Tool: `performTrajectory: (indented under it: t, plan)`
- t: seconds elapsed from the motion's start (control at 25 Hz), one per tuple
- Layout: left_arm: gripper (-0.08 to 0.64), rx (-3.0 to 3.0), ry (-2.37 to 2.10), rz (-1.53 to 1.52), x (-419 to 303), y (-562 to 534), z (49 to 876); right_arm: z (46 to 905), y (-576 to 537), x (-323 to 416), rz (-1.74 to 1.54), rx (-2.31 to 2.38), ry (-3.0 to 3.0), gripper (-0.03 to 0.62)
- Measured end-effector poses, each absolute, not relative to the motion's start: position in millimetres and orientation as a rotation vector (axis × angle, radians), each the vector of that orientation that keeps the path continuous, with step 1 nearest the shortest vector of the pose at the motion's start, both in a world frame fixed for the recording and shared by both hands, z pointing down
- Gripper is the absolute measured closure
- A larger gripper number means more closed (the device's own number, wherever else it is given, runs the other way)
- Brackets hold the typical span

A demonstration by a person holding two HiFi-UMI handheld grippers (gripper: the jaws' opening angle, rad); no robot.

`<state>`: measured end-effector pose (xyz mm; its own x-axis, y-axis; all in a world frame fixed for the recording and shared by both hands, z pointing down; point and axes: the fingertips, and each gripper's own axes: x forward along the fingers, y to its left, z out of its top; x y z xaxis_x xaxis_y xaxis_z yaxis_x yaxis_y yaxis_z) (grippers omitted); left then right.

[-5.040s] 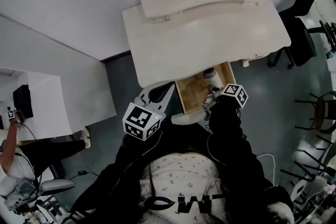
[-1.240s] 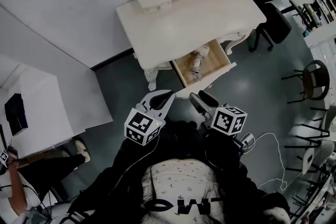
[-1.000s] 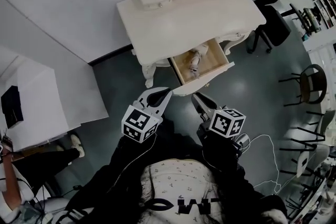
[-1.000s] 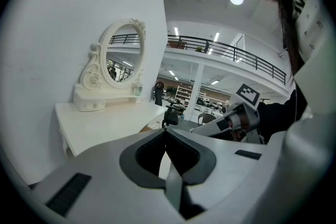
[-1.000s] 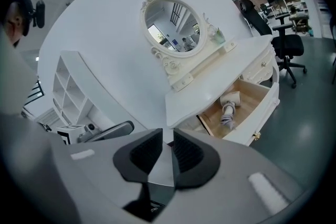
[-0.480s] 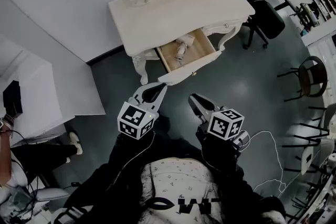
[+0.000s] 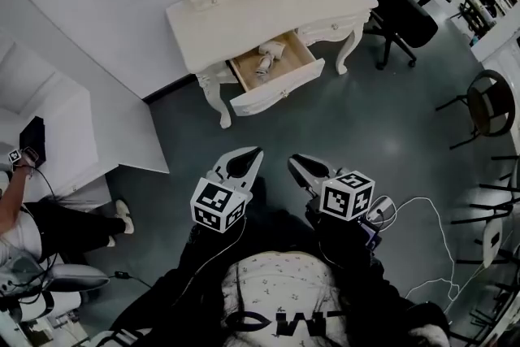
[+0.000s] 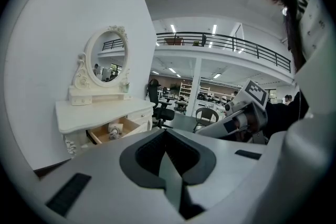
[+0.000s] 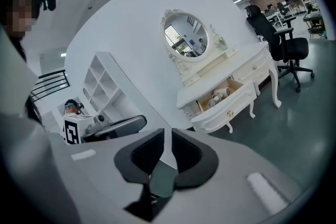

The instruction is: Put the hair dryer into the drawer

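The hair dryer (image 7: pixel 264 58) lies inside the open drawer (image 7: pixel 272 91) of the white dressing table (image 7: pixel 268 8). It also shows small in the left gripper view (image 8: pixel 113 128) and the right gripper view (image 9: pixel 218 96). Both grippers hang over the dark floor, well short of the table. My left gripper (image 7: pixel 255 150) is shut and empty, its tips meeting (image 8: pixel 165 131). My right gripper (image 7: pixel 293 162) has just been closing with nothing between its jaws. It stands shut but for a thin slit (image 9: pixel 169 131).
A black office chair (image 7: pixel 406 8) stands right of the table, and a round-backed chair (image 7: pixel 487 101) at the far right. White furniture (image 7: pixel 57 142) and a seated person (image 7: pixel 24 215) fill the left. A white cable (image 7: pixel 422 215) trails on the floor near my right side.
Both grippers have drawn back from the dressing table, which now sits farther up the head view. The drawer stays open with the hair dryer inside. The right jaws have narrowed.
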<state>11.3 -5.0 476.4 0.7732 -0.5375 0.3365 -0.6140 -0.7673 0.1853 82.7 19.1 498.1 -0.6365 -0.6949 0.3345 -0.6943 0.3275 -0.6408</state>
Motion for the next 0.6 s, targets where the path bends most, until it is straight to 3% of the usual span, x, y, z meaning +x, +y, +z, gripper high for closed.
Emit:
performTrajectory:
  t: [0.6]
  plan:
    - [0.558, 2.718, -0.894, 0.453, 17.2, 75.2, 460.4, 500.7, 95.0, 58.8, -1.256, -1.197, 2.62, 0.538]
